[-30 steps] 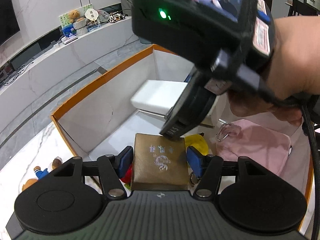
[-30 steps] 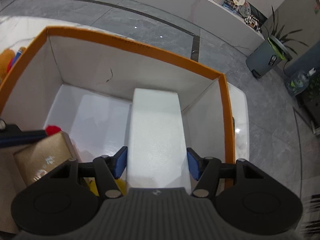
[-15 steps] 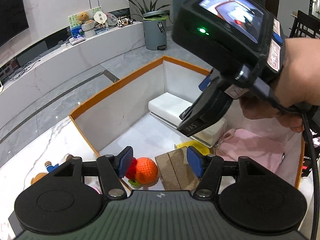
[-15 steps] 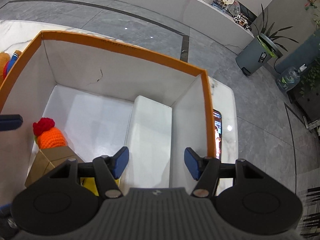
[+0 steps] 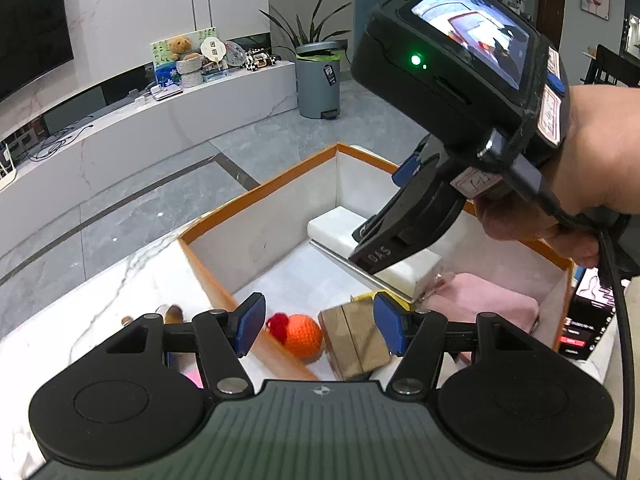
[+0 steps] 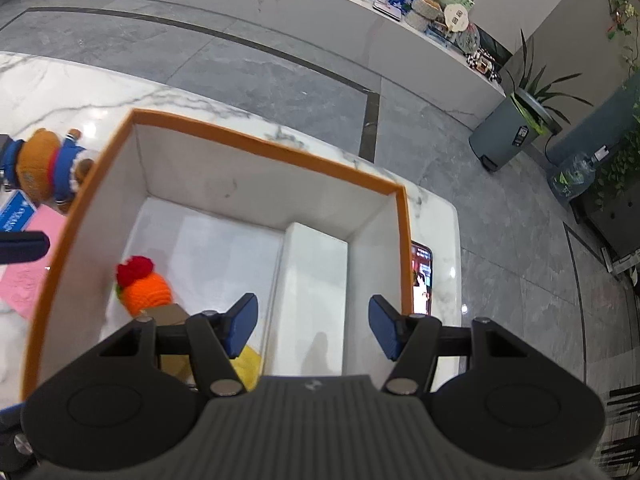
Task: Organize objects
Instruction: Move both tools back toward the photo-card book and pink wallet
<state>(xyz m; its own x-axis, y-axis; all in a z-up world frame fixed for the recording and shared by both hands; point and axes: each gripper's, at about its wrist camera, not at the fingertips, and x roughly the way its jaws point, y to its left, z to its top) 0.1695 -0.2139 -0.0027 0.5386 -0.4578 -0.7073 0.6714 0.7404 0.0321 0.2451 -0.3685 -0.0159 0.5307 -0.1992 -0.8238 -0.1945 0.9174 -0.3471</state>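
Observation:
An orange-rimmed white box (image 5: 256, 194) (image 6: 264, 148) stands on the marble table. Inside lie a white block (image 5: 404, 268) (image 6: 312, 292), a brown carton (image 5: 356, 336) (image 6: 168, 314), an orange knitted ball with a red tuft (image 5: 302, 334) (image 6: 146, 286), a yellow item (image 6: 248, 364) and a pink cloth (image 5: 488, 312). My left gripper (image 5: 318, 330) is open and empty above the box's near side. My right gripper (image 6: 312, 330) is open and empty above the white block; its body shows in the left wrist view (image 5: 404, 236).
A teddy bear in a blue jacket (image 6: 48, 168) and a pink sheet (image 6: 28, 256) lie on the table left of the box. A lit phone (image 6: 422, 276) lies to its right. A grey bin (image 5: 318, 80) stands on the floor beyond.
My left gripper let go of the brown carton, which now lies in the box, and pulled up and back. My right gripper rose away from the white block.

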